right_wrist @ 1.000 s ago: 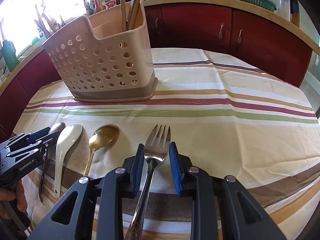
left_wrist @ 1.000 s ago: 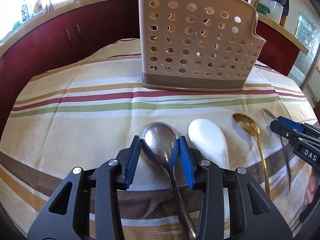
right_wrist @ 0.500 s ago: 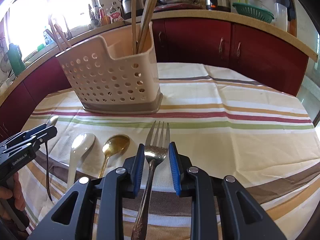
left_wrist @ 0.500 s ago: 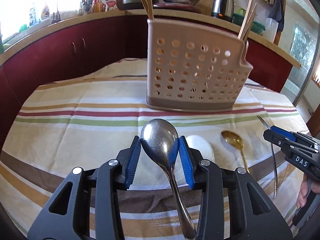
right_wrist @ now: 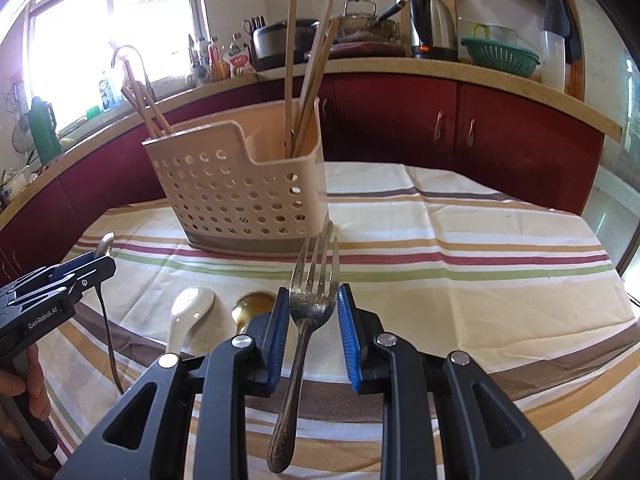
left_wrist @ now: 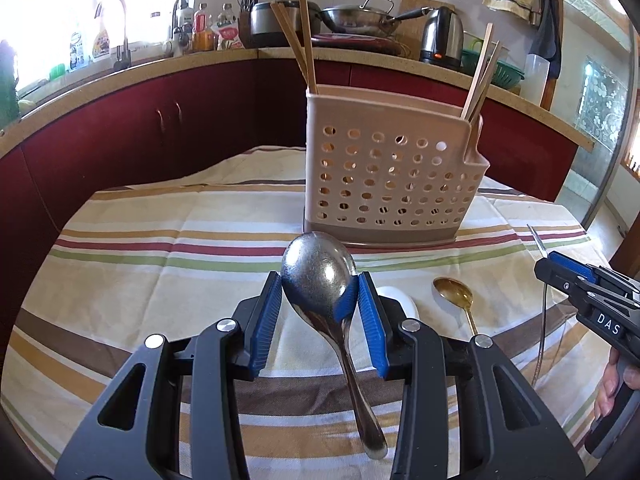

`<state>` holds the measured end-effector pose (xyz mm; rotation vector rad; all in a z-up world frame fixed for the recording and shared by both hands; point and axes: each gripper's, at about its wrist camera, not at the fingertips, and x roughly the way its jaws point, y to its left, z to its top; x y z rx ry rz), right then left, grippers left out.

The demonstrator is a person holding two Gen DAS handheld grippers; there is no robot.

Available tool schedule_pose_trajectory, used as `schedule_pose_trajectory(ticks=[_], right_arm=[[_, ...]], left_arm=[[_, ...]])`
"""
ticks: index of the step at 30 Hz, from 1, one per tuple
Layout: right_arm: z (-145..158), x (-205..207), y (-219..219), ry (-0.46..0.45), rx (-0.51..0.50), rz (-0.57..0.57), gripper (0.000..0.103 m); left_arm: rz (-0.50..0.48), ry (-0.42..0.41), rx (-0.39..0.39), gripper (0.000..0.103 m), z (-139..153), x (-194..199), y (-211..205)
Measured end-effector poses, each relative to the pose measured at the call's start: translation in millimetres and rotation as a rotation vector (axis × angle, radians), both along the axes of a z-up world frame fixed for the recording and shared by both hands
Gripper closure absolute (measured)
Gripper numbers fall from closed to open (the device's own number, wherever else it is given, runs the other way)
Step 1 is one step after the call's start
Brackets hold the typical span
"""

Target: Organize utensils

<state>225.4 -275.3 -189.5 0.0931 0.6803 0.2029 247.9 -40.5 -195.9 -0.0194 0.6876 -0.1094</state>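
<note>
white spoon (left_wrist: 404, 300) half hidden behind tongs, gold spoon (right_wrist: 250, 306) bowl too (right view)

Home kitchen: red cabinets (right_wrist: 400, 120) w/ counter, kettle (right_wrist: 434, 26), wok (left_wrist: 360, 16), sink tap (left_wrist: 120, 28), window.

Right gripper (right_wrist: 313, 322) clamps fork (right_wrist: 310, 320), clear of striped cloth (right_wrist: 460, 280); perforated caddy (right_wrist: 240, 200) behind.

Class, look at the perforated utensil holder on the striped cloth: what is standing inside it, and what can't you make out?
Inside the utensil holder, wooden chopsticks stand at both ends, tips above the rim. Their lower ends and the holder's floor are hidden by its walls.
</note>
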Motion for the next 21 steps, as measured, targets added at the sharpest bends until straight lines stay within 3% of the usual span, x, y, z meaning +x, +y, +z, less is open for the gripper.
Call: schedule_pose_trajectory(ticks=[21], right_arm=[[20.2, -17.4, 4.1, -0.088, -0.010, -0.017, 0.078]], left_arm=[[0.024, -0.058, 0.000, 0.065, 21.7, -16.3, 11.7]])
